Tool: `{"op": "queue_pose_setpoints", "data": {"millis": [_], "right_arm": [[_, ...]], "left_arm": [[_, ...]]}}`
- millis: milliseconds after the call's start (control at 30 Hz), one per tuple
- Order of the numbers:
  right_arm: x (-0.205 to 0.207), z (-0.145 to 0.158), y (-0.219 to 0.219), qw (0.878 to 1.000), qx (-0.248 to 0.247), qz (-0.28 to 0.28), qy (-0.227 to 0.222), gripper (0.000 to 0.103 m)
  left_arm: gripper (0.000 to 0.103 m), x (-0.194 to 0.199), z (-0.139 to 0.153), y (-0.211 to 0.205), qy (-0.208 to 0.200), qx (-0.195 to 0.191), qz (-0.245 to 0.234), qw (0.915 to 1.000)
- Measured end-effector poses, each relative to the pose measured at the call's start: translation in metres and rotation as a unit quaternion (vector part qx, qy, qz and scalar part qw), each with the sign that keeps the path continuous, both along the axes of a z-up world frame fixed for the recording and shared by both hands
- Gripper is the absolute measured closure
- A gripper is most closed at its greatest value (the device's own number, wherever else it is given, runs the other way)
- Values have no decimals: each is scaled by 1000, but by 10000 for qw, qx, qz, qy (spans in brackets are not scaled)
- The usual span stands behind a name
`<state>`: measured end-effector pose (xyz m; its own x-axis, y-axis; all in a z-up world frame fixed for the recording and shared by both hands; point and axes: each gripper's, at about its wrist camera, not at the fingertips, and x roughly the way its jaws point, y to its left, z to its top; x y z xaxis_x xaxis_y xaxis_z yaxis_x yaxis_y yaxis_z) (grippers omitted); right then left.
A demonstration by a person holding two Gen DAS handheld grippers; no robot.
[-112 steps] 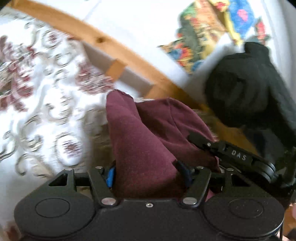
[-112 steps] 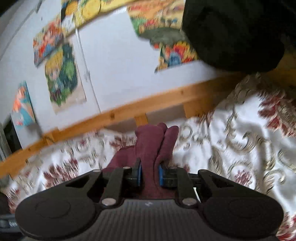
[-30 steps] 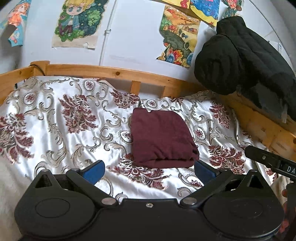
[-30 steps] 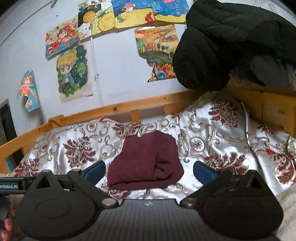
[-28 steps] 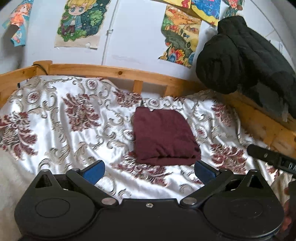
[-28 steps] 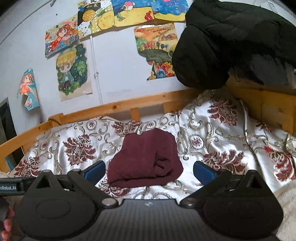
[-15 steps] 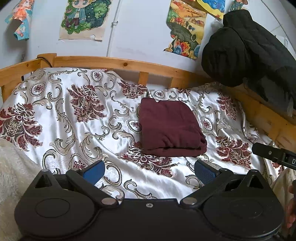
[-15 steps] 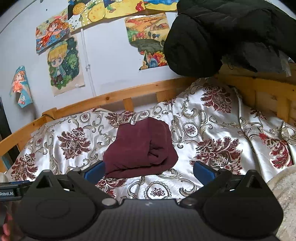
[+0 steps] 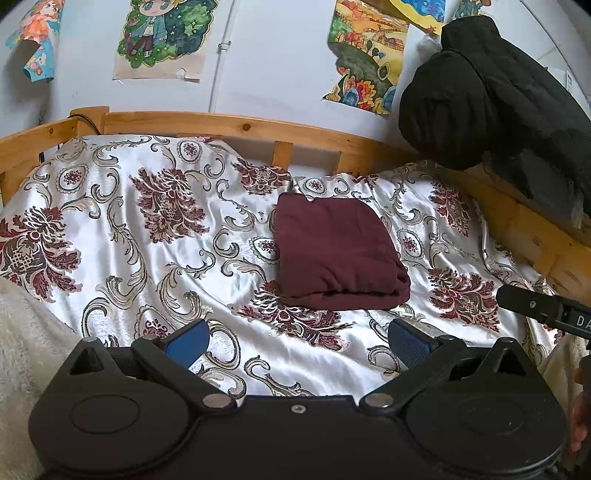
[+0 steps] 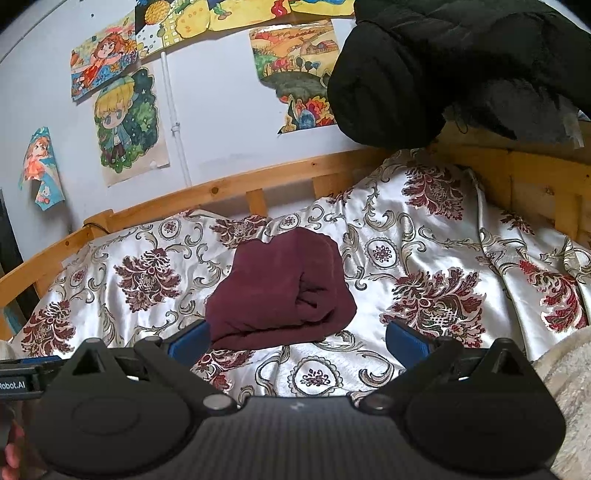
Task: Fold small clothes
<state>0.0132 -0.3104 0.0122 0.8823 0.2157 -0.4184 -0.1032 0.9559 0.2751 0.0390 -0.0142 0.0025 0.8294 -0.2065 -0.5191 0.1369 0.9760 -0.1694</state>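
Looking at the centre of both frames, you see the maroon garment (image 9: 338, 254) folded on the bedspread (image 9: 147, 258). Your left tongs (image 9: 297, 341) and right tongs (image 10: 295, 338) are wide and empty. Check that the loose right edge is tucked.

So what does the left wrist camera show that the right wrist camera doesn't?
Only the left wrist view shows the folded maroon garment from its neat side, with stacked fold edges facing the camera, plus the right gripper's black body at the right edge.

Only the right wrist view shows the garment's bunched, rolled-in side and the yellow pineapple drawing high on the wall.

Both show the floral satin bedspread, wooden bed rail, black padded jacket, and open, empty jaws.
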Motion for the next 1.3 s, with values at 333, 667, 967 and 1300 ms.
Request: {"op": "queue_pose_setpoints", "data": {"millis": [333, 667, 967, 1300], "right_arm": [[0, 0, 0, 10000, 7, 1, 11, 0], [0, -1, -1, 10000, 34, -11, 46, 0], [1, -1, -1, 10000, 33, -8, 53, 0], [1, -1, -1, 10000, 31, -8, 62, 0]], "left_arm": [[1, -1, 0, -1, 7, 6, -9, 10000], [1, -1, 0, -2, 13, 7, -4, 10000], [1, -1, 0, -2, 11, 8, -1, 10000], [1, -1, 0, -3, 15, 9, 2, 10000]]}}
